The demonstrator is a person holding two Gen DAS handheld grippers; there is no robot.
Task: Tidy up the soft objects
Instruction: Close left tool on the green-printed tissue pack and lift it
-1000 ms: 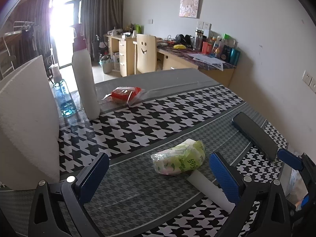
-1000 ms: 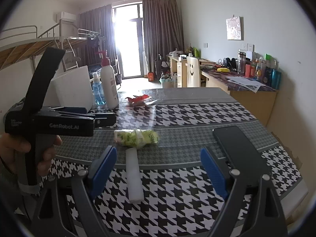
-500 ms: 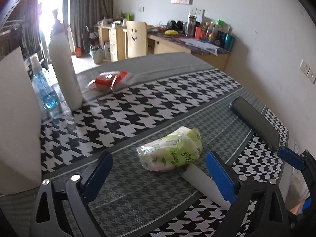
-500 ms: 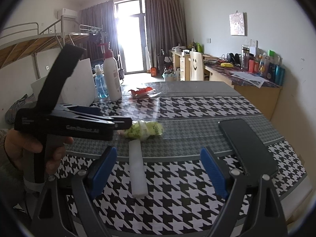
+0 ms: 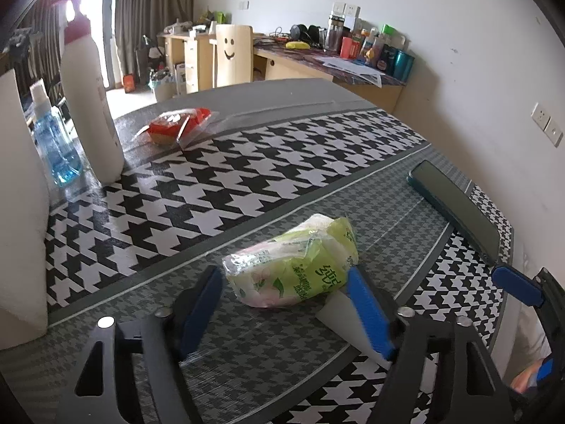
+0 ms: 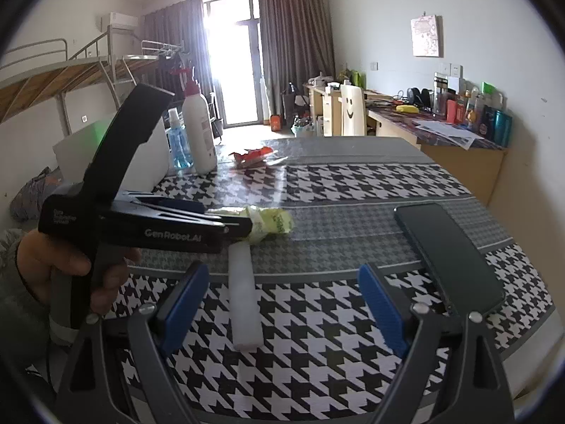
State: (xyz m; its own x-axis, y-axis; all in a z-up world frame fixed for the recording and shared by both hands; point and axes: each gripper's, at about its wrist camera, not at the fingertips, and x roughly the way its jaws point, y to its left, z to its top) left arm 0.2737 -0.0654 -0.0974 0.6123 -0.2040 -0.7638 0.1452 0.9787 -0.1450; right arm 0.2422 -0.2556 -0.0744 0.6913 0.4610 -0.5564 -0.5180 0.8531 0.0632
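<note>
A soft green tissue pack [image 5: 293, 265] lies on the houndstooth table cloth [image 5: 247, 162]. My left gripper [image 5: 282, 275] has come down around it and its jaws are closing. The right pad [image 5: 367, 311] is at the pack's right end, and the left pad [image 5: 201, 307] is just beside its left end without squeezing it. A white foam stick [image 5: 335, 318] lies right behind the pack. In the right wrist view a hand holds the left gripper [image 6: 243, 226] at the pack [image 6: 275, 221]. My right gripper [image 6: 284, 272] hovers open and holds nothing, with the foam stick [image 6: 243, 300] on the table before it.
A dark phone [image 6: 448, 254] lies near the table's right edge. A white pump bottle [image 5: 88, 106], a blue spray bottle [image 5: 53, 148] and a tall white block [image 5: 17, 212] stand at the left. A red snack packet [image 5: 176, 127] lies farther back.
My left gripper has sunk and moved forward over the tissue pack, and its jaws have narrowed around it. The right gripper has stayed where it was.
</note>
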